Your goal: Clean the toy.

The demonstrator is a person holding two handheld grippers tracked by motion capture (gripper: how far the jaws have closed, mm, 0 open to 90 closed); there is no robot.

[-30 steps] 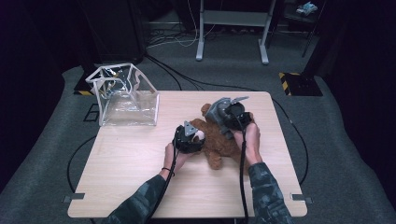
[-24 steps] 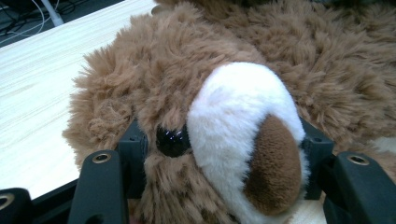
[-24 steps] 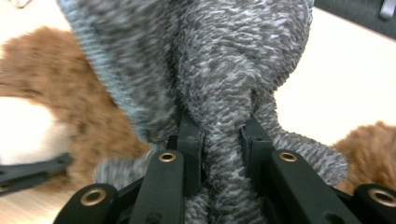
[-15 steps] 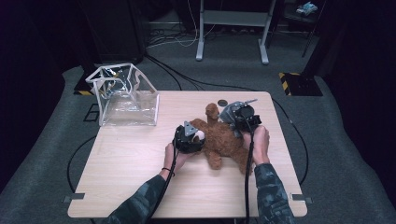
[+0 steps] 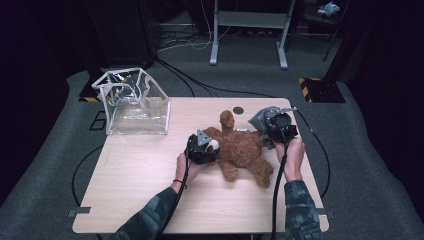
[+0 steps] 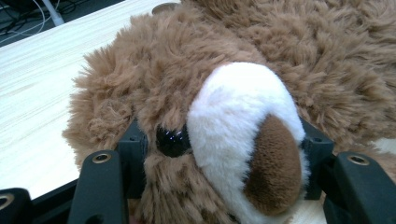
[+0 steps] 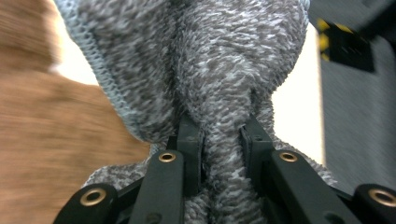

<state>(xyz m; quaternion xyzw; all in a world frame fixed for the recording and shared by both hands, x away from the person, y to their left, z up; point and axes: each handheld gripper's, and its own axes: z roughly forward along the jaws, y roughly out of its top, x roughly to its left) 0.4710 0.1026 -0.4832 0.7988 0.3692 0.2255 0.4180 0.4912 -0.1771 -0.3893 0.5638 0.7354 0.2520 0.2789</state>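
Rightward went my right gripper [image 5: 274,121], pinching the grey cloth [image 7: 224,70], probably clothing; my left gripper [image 5: 202,148] clamps the teddy bear [image 5: 240,147] head.

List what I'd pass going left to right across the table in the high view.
Clear box → left gripper, its fingers around the bear's head → brown teddy bear → right gripper, pinching a grey cloth.

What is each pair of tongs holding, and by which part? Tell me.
Left tongs: the teddy bear, clamped across its head at the muzzle. Right tongs: the grey knitted cloth, pinched on a bunched fold.
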